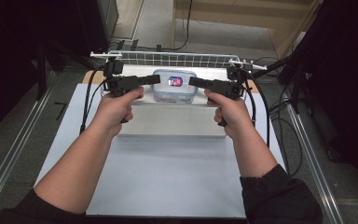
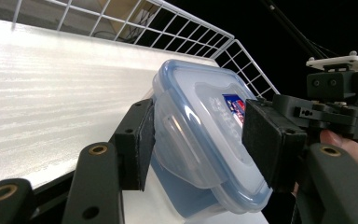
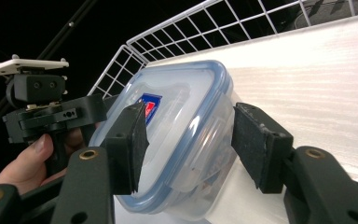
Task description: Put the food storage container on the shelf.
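A clear plastic food box (image 1: 174, 86) with a blue-rimmed snap lid and a red and blue sticker stands on a raised white platform (image 1: 172, 121) at the far middle of the table. My left gripper (image 1: 156, 79) reaches its left end and my right gripper (image 1: 192, 81) its right end. In the left gripper view the jaws (image 2: 205, 140) straddle the box (image 2: 200, 154) around a side latch; one pad lies close against the wall. In the right gripper view the jaws (image 3: 193, 142) straddle the box (image 3: 182, 116), and a gap shows before the right-hand pad (image 3: 256, 144). Both stand open.
A white wire fence (image 1: 172, 59) runs behind the platform. The pale blue tabletop (image 1: 168, 177) spreads toward the person. Cables (image 1: 261, 116) trail from both grippers, and dark stands flank the table. The other hand's gripper (image 2: 335, 102) shows past the box.
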### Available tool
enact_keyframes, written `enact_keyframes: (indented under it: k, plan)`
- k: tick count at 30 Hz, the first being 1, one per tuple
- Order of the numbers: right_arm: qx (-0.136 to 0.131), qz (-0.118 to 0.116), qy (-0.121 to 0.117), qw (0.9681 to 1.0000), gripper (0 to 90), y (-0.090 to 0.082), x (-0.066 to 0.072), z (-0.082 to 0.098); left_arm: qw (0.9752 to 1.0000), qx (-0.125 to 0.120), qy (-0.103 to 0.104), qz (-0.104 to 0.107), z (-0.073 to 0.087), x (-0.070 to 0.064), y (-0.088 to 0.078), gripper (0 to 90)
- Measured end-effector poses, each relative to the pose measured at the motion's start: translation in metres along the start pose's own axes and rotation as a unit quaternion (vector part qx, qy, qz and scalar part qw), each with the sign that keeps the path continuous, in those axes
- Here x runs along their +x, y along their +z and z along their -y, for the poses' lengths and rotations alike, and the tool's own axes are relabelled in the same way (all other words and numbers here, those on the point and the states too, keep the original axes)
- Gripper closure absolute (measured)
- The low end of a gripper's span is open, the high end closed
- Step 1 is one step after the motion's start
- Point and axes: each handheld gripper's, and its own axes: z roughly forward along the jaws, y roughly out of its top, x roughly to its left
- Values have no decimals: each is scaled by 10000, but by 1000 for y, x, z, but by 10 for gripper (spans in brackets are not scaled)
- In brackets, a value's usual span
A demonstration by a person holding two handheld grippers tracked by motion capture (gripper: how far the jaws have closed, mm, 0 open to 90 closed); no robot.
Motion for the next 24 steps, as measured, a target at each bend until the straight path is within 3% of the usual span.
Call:
enact_keyframes:
  k: [13, 18, 24]
  plan:
    - [-71, 89, -99, 9999, 430, -5, 4, 0, 9997, -56, 180, -170, 1, -4, -4, 445]
    - [-93, 187, -217, 9995, 417, -9, 8, 2, 9990, -101, 338, -283, 4, -9, -8, 425]
    - [-117, 385, -520, 9978, 385, -13, 16, 7, 9969, -150, 605, -485, 7, -17, -15, 391]
